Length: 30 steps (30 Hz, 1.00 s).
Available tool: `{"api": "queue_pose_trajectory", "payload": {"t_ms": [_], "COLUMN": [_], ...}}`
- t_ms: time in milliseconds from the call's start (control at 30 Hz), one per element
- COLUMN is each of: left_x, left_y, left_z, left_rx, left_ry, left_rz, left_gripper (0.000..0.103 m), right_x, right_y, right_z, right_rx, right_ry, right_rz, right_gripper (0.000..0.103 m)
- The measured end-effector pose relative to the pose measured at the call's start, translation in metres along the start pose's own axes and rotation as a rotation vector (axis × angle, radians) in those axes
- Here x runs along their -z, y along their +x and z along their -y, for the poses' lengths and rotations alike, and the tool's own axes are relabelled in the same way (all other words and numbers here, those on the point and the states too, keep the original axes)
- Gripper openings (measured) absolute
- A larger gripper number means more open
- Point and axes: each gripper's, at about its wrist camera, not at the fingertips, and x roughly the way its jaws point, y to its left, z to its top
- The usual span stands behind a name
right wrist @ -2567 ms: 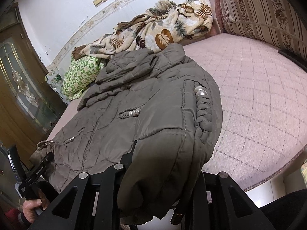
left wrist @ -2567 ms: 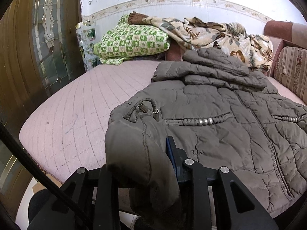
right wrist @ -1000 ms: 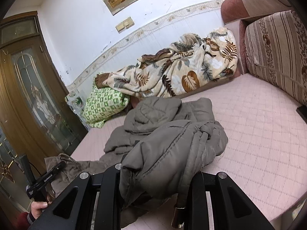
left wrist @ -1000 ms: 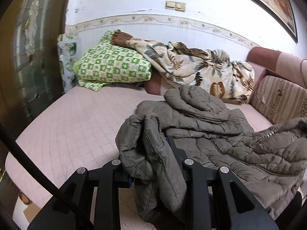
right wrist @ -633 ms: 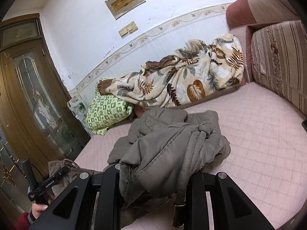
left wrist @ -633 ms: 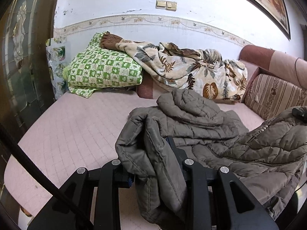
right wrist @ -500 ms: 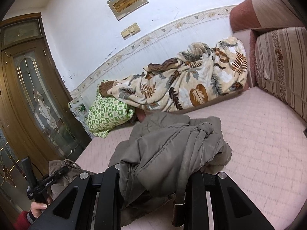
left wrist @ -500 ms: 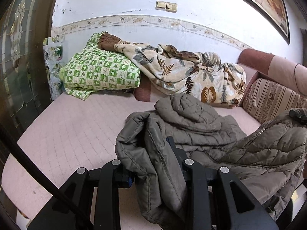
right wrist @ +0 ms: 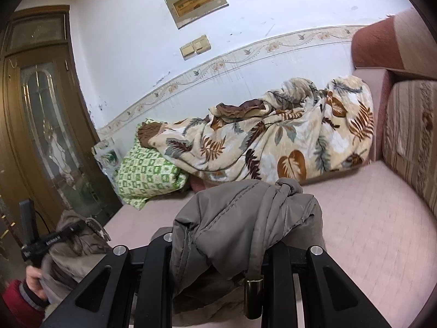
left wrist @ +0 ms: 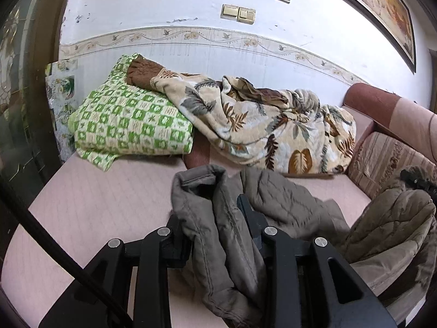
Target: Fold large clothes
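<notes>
Two claws are in my control, and each grips a fold of the same grey-brown quilted jacket [left wrist: 229, 248].

Left wrist view: my left claw [left wrist: 218, 229] is closed narrowly on a thick bunch of jacket edge. Its jaws have just eased slightly wider, yet the fabric between them is pinched on both sides. The gripped fold stands above the fingers and also hangs below them. The rest of the jacket trails to the right over the pink bed [left wrist: 90, 205], where a quilted section lies crumpled. At the far right edge I see a second raised bunch of jacket with the dark tip of my right claw [left wrist: 418, 181] in it. Behind, against the wall, lie a green checked pillow [left wrist: 128, 125] and a leaf-patterned blanket [left wrist: 262, 125]; the blanket overlaps the pillow's top. A striped cushion [left wrist: 387, 158] stands at the right.

Right wrist view: my right claw [right wrist: 218, 248] is closed narrowly on another bunch of the jacket [right wrist: 240, 218], which drapes over both fingers. A strap with a dark metal end [right wrist: 252, 299] hangs down beside the right finger. At the lower left, a hand [right wrist: 34, 280] with a red sleeve holds my left claw [right wrist: 79, 225], with jacket fabric bunched around it. A brown glazed door [right wrist: 41, 125] stands at the left
</notes>
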Motion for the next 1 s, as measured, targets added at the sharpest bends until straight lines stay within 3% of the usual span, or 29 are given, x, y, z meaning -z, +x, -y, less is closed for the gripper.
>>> {"api": "queue_pose_trajectory", "payload": {"t_ms": [233, 333, 433, 600, 767, 833, 867, 1000], "left_x": [-0.041, -0.055, -0.069, -0.078, -0.066, -0.06, -0.057, -0.049], "left_y": [0.085, 0.121, 0.143, 0.162, 0.167, 0.166, 0.166, 0.167], "left_z": [-0.01, -0.02, -0.034, -0.052, -0.043, -0.037, -0.033, -0.015], "left_rx": [-0.024, -0.048, -0.126, -0.172, -0.169, -0.146, -0.136, -0.101], "left_ry": [-0.087, -0.123, -0.149, -0.172, -0.112, -0.098, -0.09, -0.05], "left_rz": [-0.042, -0.065, -0.01, -0.011, -0.033, -0.046, -0.054, -0.067], "left_gripper": [0.033, 0.042, 0.046, 0.046, 0.046, 0.046, 0.046, 0.046], "right_x": [-0.026, -0.032, -0.033, -0.025, -0.013, -0.006, -0.004, -0.012], "right_y": [0.077, 0.111, 0.142, 0.185, 0.222, 0.231, 0.233, 0.222], "right_z": [0.032, 0.052, 0.074, 0.114, 0.154, 0.173, 0.181, 0.175], "right_rx": [0.025, 0.042, 0.07, 0.122, 0.183, 0.139, 0.114, 0.064], "right_ry": [0.043, 0.087, 0.142, 0.25, 0.427, 0.556, 0.608, 0.572], "right_rz": [-0.055, -0.081, -0.116, -0.181, -0.244, -0.272, -0.291, -0.317], "right_gripper": [0.027, 0.027, 0.027, 0.027, 0.031, 0.043, 0.044, 0.047]}}
